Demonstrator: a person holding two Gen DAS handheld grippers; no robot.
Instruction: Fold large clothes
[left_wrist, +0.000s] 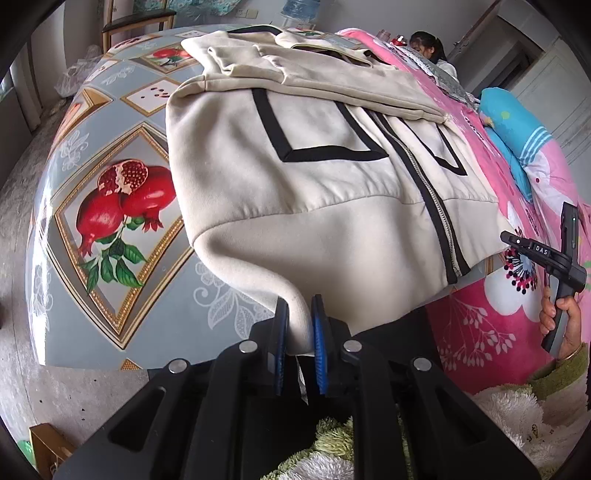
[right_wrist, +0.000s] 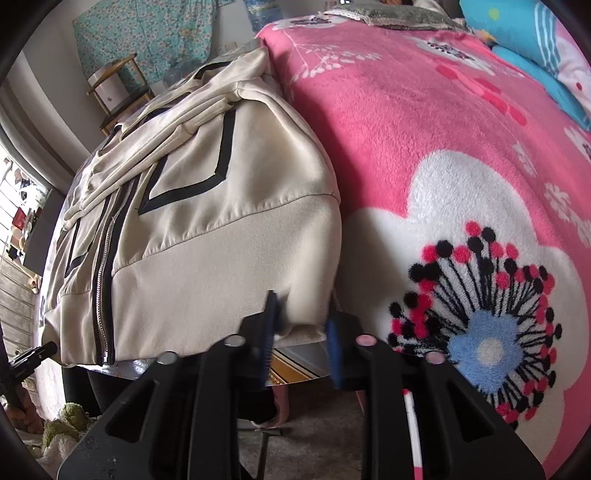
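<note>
A cream zip-up jacket (left_wrist: 295, 184) with black trim lies front side up on the table (left_wrist: 110, 229), one sleeve folded across its chest. My left gripper (left_wrist: 299, 332) is shut on the hem's near left corner, and the cloth stands pinched between the blue pads. In the right wrist view the jacket (right_wrist: 207, 240) fills the left half. My right gripper (right_wrist: 301, 325) has the hem's other corner bunched between its pads, which touch it on both sides. The right gripper's body and the hand holding it (left_wrist: 554, 258) show at the edge of the left wrist view.
The table wears an oilcloth printed with pomegranates. A bed with a pink flowered blanket (right_wrist: 443, 147) butts against its right side, with a blue pillow (left_wrist: 517, 125) on it. A person (left_wrist: 428, 44) sits at the far end. A wooden chair (left_wrist: 136, 22) stands behind the table.
</note>
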